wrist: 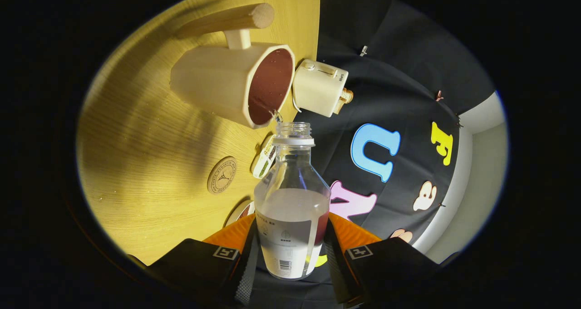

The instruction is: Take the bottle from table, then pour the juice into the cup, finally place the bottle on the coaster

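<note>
My gripper (290, 238) is shut on a clear bottle (292, 195) with a white label, both fingers pressing its lower body. The bottle is tipped over sideways relative to the wooden table (136, 132). Its open neck points at the rim of a cream cup (218, 80) with a wooden handle, just beyond the fingers. The cup holds dark red juice (270, 84). A small drip (277, 116) hangs between the bottle's mouth and the cup's rim. A little red juice shows low in the bottle by one finger. A round wooden coaster (221, 175) lies on the table beside the bottle.
A cream box-shaped appliance (320, 87) stands just past the cup, near the table's edge. A small packet (264, 157) lies between the coaster and the bottle's neck. A pale round item (239, 211) peeks out by one finger. Black cloth wall hangs beyond the table.
</note>
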The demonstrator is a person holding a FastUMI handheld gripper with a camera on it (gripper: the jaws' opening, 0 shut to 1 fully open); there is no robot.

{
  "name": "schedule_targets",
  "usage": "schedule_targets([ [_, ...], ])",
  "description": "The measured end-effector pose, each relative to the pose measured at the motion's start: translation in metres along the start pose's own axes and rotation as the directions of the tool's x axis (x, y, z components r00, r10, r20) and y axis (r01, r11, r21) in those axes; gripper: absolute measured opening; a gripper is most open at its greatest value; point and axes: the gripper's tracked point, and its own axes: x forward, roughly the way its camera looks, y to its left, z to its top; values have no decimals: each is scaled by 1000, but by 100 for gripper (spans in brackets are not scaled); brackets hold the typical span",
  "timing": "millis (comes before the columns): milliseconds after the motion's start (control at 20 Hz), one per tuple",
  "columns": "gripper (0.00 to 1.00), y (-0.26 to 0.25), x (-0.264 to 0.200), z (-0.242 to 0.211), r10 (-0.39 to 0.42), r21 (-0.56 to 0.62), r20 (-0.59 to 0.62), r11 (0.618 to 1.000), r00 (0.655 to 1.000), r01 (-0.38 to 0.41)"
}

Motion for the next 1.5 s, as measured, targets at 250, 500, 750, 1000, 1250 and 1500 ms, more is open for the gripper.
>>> schedule_targets([
  [250,71,-9,1,5,-25,-48,19,999,999,26],
  [500,71,-13,1,9,-34,-65,31,997,999,36],
  [750,71,-13,-2,11,-30,-95,39,995,999,33],
  [1000,71,-12,-6,16,-37,-136,62,990,997,45],
  [1250,71,-20,-1,17,-40,-151,72,987,997,51],
  [1500,71,-27,-1,12,-49,-173,76,983,996,61],
])
